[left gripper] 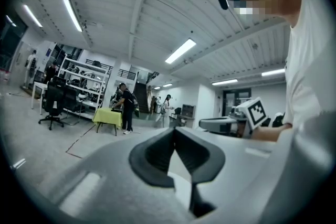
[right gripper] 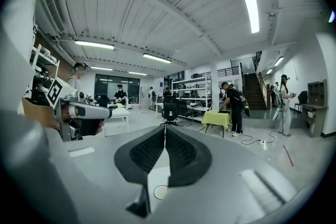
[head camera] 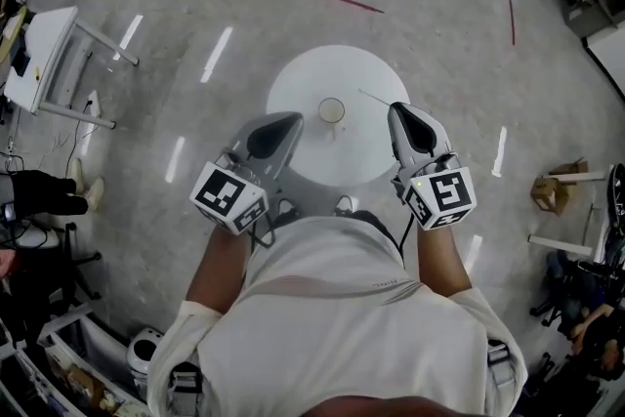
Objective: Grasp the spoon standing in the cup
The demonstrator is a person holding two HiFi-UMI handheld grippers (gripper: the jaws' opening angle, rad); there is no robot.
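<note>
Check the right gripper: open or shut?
Shut: the right gripper shows its jaws meeting at the tips in its own view, with nothing held between them.
</note>
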